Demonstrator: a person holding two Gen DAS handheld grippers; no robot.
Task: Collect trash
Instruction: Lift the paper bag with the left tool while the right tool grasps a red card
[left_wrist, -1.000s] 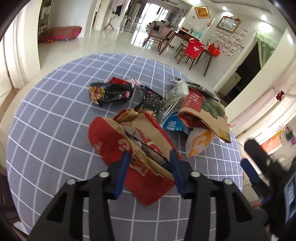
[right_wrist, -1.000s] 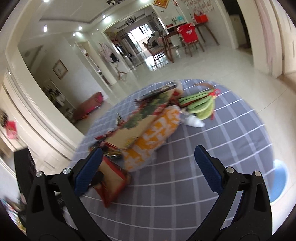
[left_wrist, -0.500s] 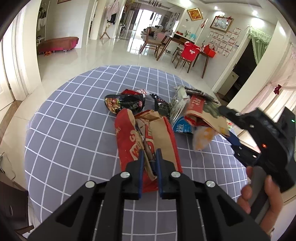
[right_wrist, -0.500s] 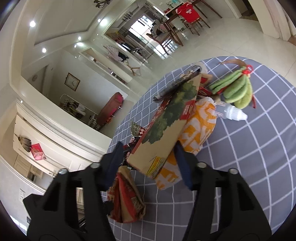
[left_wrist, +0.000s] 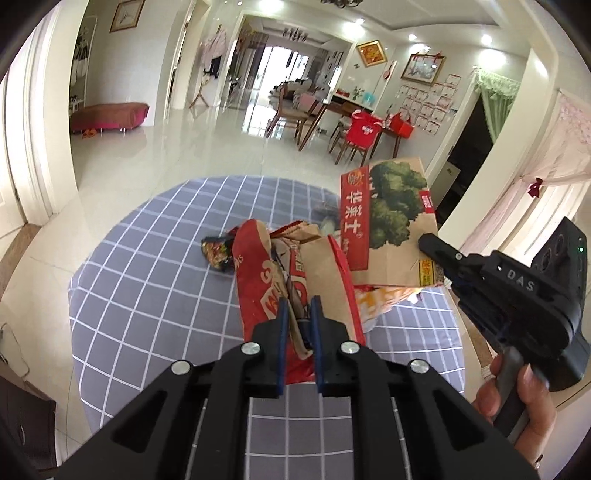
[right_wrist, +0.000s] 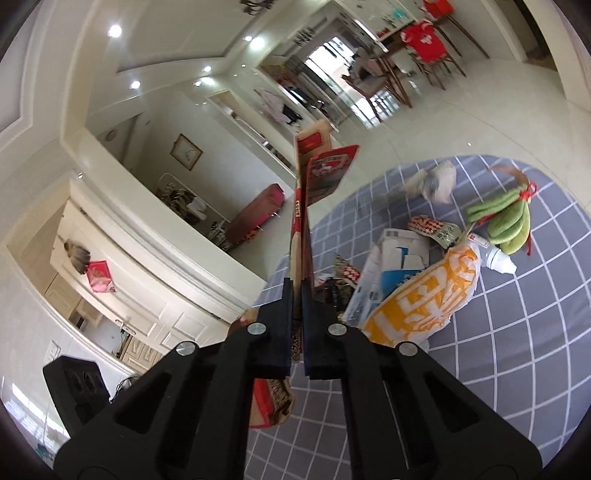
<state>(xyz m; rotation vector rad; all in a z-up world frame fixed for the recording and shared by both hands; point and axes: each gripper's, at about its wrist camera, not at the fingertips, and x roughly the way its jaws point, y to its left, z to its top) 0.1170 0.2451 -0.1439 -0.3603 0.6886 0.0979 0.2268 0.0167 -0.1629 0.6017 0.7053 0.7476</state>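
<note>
My left gripper (left_wrist: 297, 314) pinches a crumpled red-and-brown paper bag (left_wrist: 295, 266); my right gripper (right_wrist: 298, 295) clamps a flat brown cardboard box (left_wrist: 391, 221).

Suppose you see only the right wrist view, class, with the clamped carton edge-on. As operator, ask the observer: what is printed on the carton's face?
Observer: The carton shows a green tree beside a red strip of characters.
Operator: What's the left hand-held gripper doing?
Observer: It is shut on the red-and-brown paper bag.
Operator: Who holds the right hand-held gripper?
Observer: A bare hand around its handle.
</note>
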